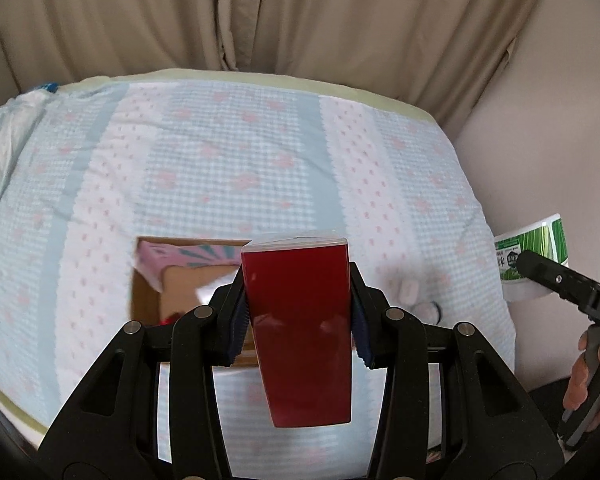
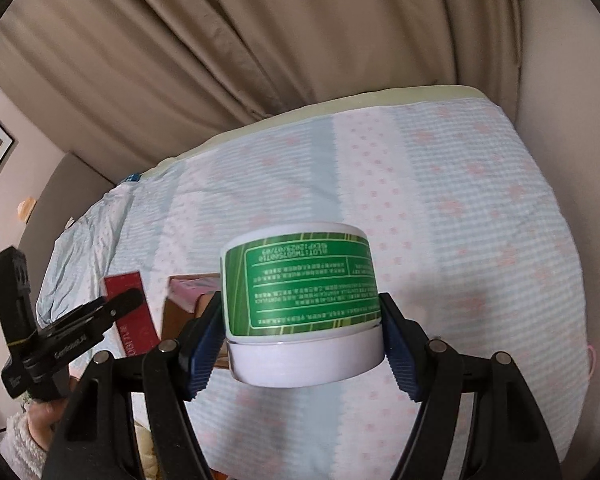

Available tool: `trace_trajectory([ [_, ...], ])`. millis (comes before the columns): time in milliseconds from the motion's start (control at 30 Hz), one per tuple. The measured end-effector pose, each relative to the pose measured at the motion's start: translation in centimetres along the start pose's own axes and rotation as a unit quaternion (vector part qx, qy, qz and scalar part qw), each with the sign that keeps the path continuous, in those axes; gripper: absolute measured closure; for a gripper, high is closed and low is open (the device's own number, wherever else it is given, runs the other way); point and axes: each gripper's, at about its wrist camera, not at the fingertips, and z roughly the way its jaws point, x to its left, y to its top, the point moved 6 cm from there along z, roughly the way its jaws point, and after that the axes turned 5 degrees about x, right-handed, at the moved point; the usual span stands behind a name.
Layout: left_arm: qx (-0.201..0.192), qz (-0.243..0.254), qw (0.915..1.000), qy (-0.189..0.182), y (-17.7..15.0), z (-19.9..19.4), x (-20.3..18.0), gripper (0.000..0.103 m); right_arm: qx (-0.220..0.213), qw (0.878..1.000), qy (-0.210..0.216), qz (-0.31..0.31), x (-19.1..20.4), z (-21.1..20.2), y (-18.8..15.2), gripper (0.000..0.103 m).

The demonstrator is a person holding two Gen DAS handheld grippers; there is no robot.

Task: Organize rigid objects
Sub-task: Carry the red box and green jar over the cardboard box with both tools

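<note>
left gripper [image 1: 298, 312]: clamped on the red box [image 1: 300, 328], pads on its two side faces, box held up in the air, long axis pointing away from the camera.
right gripper [image 2: 302, 334]: clamped on the green-label jar [image 2: 300, 300], upside down (print inverted, white lid [image 2: 306, 364] at the bottom), pads on the curved wall.
cardboard box [image 1: 148, 280]: open, on the bedspread [image 1: 220, 160], just beyond and left of the red box; a pink item [image 1: 180, 258] already lies inside.
step (my read): both items carried toward the cardboard box; neither placed yet.
risk 1: jar wall is round and smooth, the pads touch only a narrow strip each, so it could twist or slide out if tilted.
risk 2: the two tools are close together; both going for the same opening could knock them against each other.
risk 3: the soft bedspread may let the cardboard box tip or shift if an item lands on its rim.
risk 4: the pink item takes up room, so the red box may not sit flat.
hidden: near half of the cardboard box sits behind the red box and gripper; free space inside can't be judged.
unclear: small white things [image 1: 410, 292] on the bedspread right of the red box, too blurred to name.
cut off: in the left view the jar shows only partly, at the right edge.
</note>
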Motion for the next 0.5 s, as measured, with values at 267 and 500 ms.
trace_trajectory([
  [267,0.032,0.039,0.9987,-0.011,1.0,1.3,8.4,0.064,0.007,0.999,-0.004,0.042,8.8,4.9,-2.7,0.035],
  [500,0.073,0.058,0.9956,-0.012,0.7,5.5,12.3,0.064,0.043,0.998,-0.010,0.040,13.5,11.2,-4.5,0.036],
])
